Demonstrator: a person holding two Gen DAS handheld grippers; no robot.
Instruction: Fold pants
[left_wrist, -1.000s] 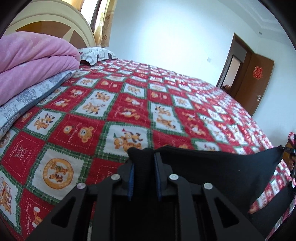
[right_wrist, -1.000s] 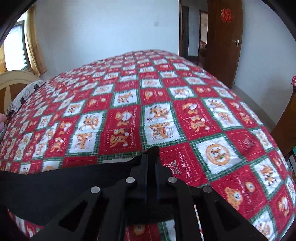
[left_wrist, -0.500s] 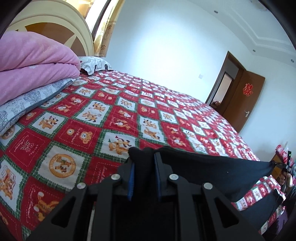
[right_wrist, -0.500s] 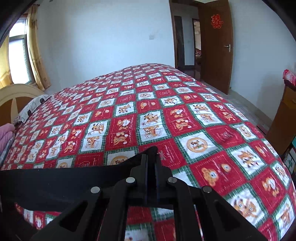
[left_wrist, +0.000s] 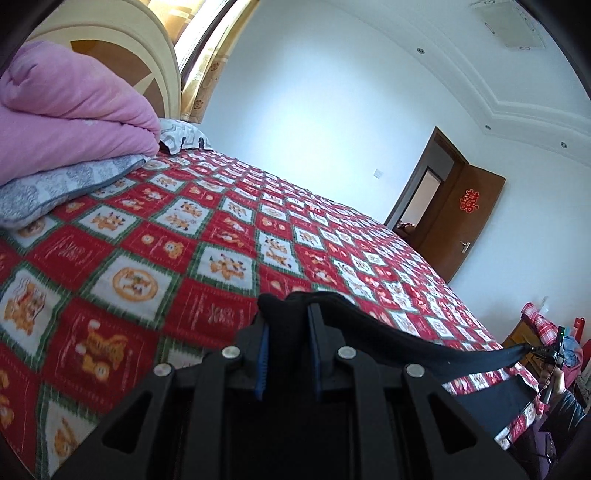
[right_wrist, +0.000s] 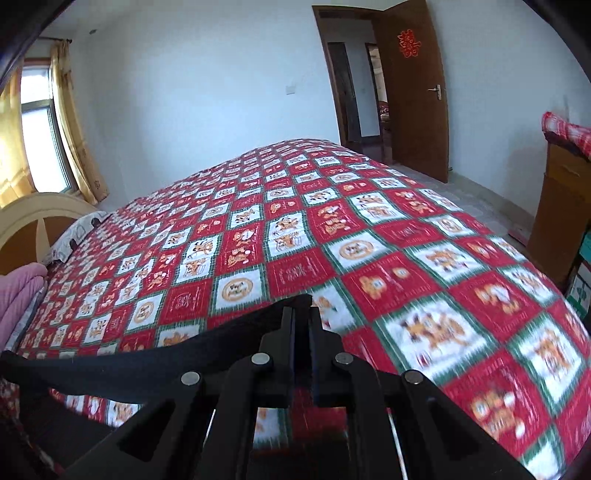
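Left gripper (left_wrist: 287, 314) and right gripper (right_wrist: 302, 314) each pinch the black fabric pants (left_wrist: 424, 347) (pulled taut between the jaws) above the red patchwork bedspread (right_wrist: 369, 229).

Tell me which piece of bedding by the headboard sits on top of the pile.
The pink blanket; it lies folded on the grey patterned pillow.

Pants (left_wrist: 413, 347): black. Bedspread (left_wrist: 229, 236): red and white squares with green plaid borders, printed with orange cartoon animals. Folded blanket (left_wrist: 70, 114): pink. Pillow (left_wrist: 55, 184) beneath it: grey with pale pattern. Headboard (left_wrist: 122, 44): cream with brown panels. Curtain (right_wrist: 74, 136): yellow. Door (right_wrist: 413, 92): brown with a red emblem. Walls (left_wrist: 314, 110): white. Left hand-held gripper (left_wrist: 288, 325): black with blue pads.
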